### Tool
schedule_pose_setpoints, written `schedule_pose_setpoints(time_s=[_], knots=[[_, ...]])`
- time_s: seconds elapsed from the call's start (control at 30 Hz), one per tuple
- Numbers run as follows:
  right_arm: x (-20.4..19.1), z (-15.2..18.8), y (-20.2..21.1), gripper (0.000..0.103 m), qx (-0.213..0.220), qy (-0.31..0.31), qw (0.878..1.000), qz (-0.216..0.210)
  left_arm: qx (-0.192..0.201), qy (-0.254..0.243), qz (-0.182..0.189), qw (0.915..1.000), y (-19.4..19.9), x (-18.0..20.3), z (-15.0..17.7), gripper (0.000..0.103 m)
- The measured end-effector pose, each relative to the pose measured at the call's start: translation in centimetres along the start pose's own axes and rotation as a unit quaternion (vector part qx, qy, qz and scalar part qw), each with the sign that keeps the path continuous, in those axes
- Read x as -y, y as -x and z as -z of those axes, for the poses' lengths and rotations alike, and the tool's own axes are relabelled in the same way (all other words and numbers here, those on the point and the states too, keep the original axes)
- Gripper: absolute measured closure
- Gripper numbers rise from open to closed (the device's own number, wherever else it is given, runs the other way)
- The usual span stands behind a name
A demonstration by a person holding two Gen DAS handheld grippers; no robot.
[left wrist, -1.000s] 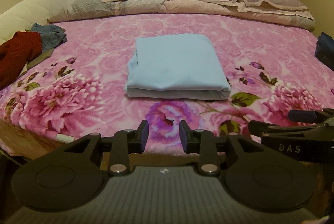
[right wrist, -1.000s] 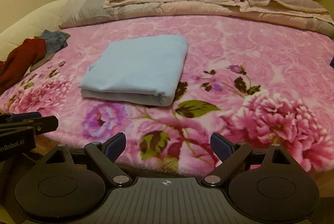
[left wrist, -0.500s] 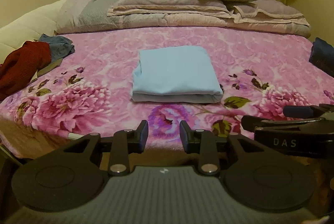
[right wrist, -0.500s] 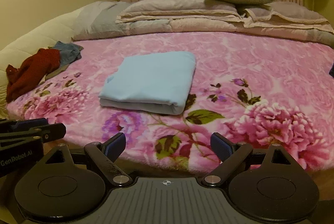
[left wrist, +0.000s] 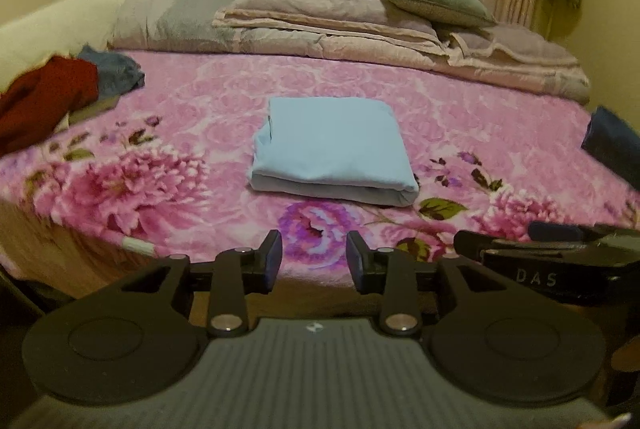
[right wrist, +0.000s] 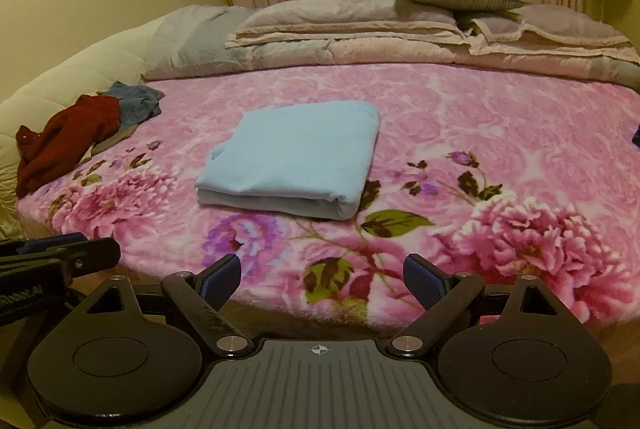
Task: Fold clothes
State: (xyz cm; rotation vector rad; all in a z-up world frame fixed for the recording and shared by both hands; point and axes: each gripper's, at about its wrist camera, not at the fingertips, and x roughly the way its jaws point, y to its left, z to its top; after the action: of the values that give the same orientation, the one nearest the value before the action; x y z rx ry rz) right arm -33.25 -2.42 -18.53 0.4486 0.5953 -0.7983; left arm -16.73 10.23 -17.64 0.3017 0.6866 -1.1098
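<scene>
A light blue garment (left wrist: 332,147) (right wrist: 296,157) lies folded into a neat rectangle in the middle of the pink floral bedspread (left wrist: 460,121) (right wrist: 500,133). My left gripper (left wrist: 314,261) hovers off the bed's near edge, open by a narrow gap and holding nothing. My right gripper (right wrist: 322,279) also hangs off the near edge, wide open and empty. Each gripper shows at the edge of the other's view, the right gripper (left wrist: 560,257) at the right and the left gripper (right wrist: 52,261) at the left. Both stand well short of the garment.
A dark red garment (left wrist: 44,101) (right wrist: 66,141) and a grey-blue one (left wrist: 116,73) (right wrist: 136,101) lie crumpled at the bed's left edge. A dark blue item (left wrist: 612,145) sits at the right edge. Folded quilts (left wrist: 340,29) and a green pillow (left wrist: 432,1) line the far side.
Both grippers have pulled back and risen from the bed, so the folded garment looks smaller and farther. Their jaw openings are unchanged.
</scene>
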Motion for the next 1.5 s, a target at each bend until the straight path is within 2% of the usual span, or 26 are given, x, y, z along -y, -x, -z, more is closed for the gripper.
schedule_pose_setpoints(time_s=[0.13,0.27,0.43,0.53,0.63,0.7,0.83,0.87,0.9,0.97,1.07,1.1,1.13,1.23,1.37,1.4,1.5], knots=[[0.5,0.0,-1.4,0.012,-0.014,-0.011,1.000,-0.003,-0.014,0.072,0.032,0.9968,-1.5,-2.1,0.3,0.069],[2.4,0.3,-3.2,0.012,-0.022,-0.075,0.996,-0.036,-0.028,0.154,0.066,0.9854,-4.1,-4.4,0.8,0.068],[6.8,0.6,-6.4,0.012,-0.033,-0.204,0.975,-0.083,-0.034,0.246,0.104,0.9632,-8.3,-6.7,1.8,0.066],[8.7,0.2,-8.9,0.012,-0.041,-0.249,0.963,-0.096,-0.031,0.289,0.124,0.9487,-11.5,-7.7,2.1,0.065],[9.9,-0.9,-11.4,0.012,-0.054,-0.265,0.957,-0.102,-0.035,0.326,0.133,0.9355,-14.8,-8.7,2.1,0.066],[10.5,-2.2,-13.0,0.012,-0.072,-0.259,0.958,-0.096,-0.045,0.348,0.132,0.9272,-16.8,-9.4,1.9,0.067],[10.6,-5.2,-14.4,0.012,-0.108,-0.248,0.959,-0.078,-0.055,0.384,0.130,0.9124,-18.3,-9.8,0.9,0.066],[10.7,-5.9,-14.5,0.012,-0.118,-0.251,0.958,-0.072,-0.059,0.398,0.136,0.9053,-18.5,-9.8,0.6,0.066],[10.8,-6.5,-14.5,0.012,-0.128,-0.254,0.957,-0.066,-0.061,0.419,0.142,0.8947,-18.8,-9.9,0.6,0.066],[11.3,-7.3,-14.8,0.012,-0.140,-0.263,0.953,-0.056,-0.060,0.473,0.152,0.8656,-19.6,-10.0,1.0,0.066],[12.4,-8.2,-15.2,0.012,-0.159,-0.280,0.946,-0.035,-0.059,0.551,0.165,0.8158,-20.9,-10.1,1.8,0.066],[12.8,-8.4,-15.5,0.012,-0.164,-0.287,0.943,-0.024,-0.056,0.568,0.164,0.8042,-21.2,-10.1,2.0,0.065],[13.4,-8.5,-15.7,0.012,-0.171,-0.295,0.940,-0.015,-0.050,0.578,0.159,0.7990,-21.3,-9.9,2.3,0.065],[15.1,-8.4,-16.0,0.012,-0.188,-0.316,0.930,-0.002,-0.035,0.601,0.141,0.7862,-22.0,-9.4,2.8,0.061],[16.8,-8.3,-16.3,0.012,-0.204,-0.315,0.927,0.028,-0.022,0.620,0.119,0.7750,-23.2,-8.8,2.9,0.060],[17.1,-8.3,-16.3,0.012,-0.206,-0.315,0.926,0.032,-0.020,0.619,0.114,0.7771,-23.5,-8.6,2.9,0.061],[18.0,-8.2,-16.5,0.012,-0.214,-0.315,0.924,0.047,-0.014,0.613,0.100,0.7838,-24.4,-8.0,2.9,0.072]])
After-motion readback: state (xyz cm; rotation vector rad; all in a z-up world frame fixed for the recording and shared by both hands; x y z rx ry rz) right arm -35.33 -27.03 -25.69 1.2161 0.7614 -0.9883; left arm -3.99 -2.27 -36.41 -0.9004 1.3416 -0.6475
